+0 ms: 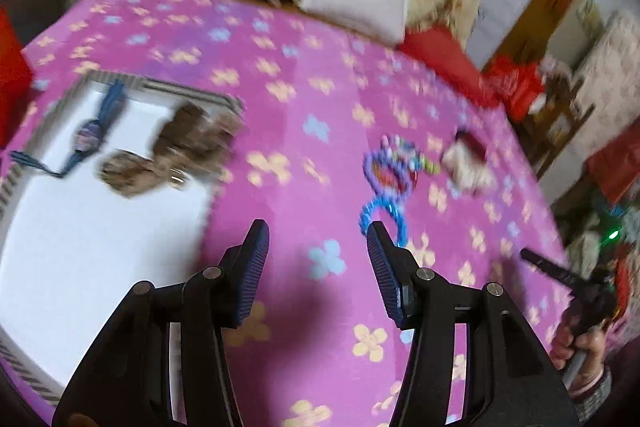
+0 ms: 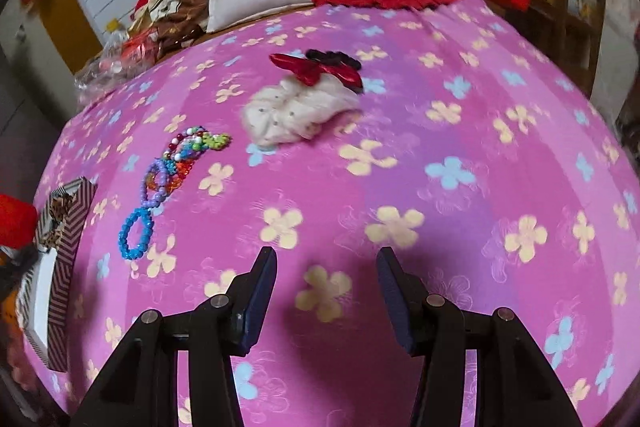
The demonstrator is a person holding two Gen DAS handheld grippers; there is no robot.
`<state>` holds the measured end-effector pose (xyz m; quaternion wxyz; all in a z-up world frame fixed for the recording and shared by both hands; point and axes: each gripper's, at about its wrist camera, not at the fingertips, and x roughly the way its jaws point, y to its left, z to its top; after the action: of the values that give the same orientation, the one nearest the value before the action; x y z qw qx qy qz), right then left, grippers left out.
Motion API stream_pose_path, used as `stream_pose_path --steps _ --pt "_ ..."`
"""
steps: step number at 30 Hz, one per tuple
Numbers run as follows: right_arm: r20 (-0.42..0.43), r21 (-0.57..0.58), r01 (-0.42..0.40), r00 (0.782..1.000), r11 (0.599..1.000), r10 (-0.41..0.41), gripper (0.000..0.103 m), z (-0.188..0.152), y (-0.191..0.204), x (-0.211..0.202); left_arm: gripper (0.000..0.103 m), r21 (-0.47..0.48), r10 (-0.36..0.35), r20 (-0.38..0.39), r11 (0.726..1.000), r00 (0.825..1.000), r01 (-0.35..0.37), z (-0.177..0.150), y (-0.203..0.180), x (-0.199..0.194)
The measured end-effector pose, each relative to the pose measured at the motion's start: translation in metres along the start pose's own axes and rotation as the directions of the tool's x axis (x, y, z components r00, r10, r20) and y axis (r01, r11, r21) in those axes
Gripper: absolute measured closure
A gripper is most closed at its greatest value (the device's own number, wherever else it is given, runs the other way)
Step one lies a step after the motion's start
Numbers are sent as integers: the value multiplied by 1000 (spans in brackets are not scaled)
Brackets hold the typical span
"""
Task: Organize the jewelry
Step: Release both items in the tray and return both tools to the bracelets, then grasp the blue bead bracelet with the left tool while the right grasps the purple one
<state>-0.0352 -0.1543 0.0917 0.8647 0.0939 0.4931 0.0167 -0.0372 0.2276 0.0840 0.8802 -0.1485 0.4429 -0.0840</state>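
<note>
The left gripper (image 1: 318,237) hangs over the pink flowered bedspread (image 1: 304,75), jaws parted and empty. The blue bead bracelet (image 1: 382,213) lies just ahead of its right finger; the white-lined striped box (image 1: 80,227), holding a blue tassel ornament (image 1: 94,135), lies ahead to its left. The right gripper (image 2: 326,263) is likewise agape and empty, with the bracelets (image 2: 176,163) ahead-left and a white scrunchie (image 2: 300,111) and red bow (image 2: 316,67) farther ahead.
</note>
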Motion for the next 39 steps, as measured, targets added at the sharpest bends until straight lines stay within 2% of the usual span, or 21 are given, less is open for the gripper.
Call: stream_pose_path --steps 5,8,11,14,16,17,18,19,23,27,30,33,37,39 --pt "-13 -1 -84 996 996 84 53 -3 0 16 52 65 6 -107 998 994 1 -2 -40 57" --pt "-18 -12 -111 994 994 111 53 1 6 27 52 124 73 -136 991 988 -56 0 -55 91" --pt "-22 -22 -134 991 991 134 53 9 13 39 53 140 82 -152 988 985 -61 3 -56 108" --pt "-27 -40 -150 988 988 149 53 15 24 50 53 181 103 -130 980 986 -79 6 -63 118" --pt "-36 -52 -167 986 985 165 53 20 35 57 57 200 111 -116 976 987 -86 6 -66 121" --pt "-40 -59 -176 984 983 173 53 21 42 61 71 211 121 -105 973 987 -97 6 -67 122" --pt "-42 -64 -180 983 982 178 53 23 47 63 95 230 147 -93 966 985 -122 4 -69 122" --pt "-46 -73 -187 982 980 184 53 25 55 65 96 242 162 -92 961 982 -136 3 -69 122" --pt "-59 -108 -214 976 971 209 53 30 85 73 96 222 138 -143 969 980 -105 -4 -59 111" --pt "-80 -141 -250 967 958 241 53 35 115 83 96 167 110 -187 983 976 -79 -30 -38 81" --pt "-103 -140 -263 963 955 250 54 42 136 98 96 158 94 -181 985 979 -66 -49 -31 65" --pt "-130 -108 -258 961 960 243 65 51 149 116 96 191 100 -155 979 983 -69 -57 -33 60" --pt "-131 -91 -227 968 970 214 68 61 161 130 96 190 55 -133 981 990 -29 -57 -31 61" --pt "-118 -102 -193 976 976 181 76 64 166 133 96 194 44 -127 981 991 -19 -58 -30 60"
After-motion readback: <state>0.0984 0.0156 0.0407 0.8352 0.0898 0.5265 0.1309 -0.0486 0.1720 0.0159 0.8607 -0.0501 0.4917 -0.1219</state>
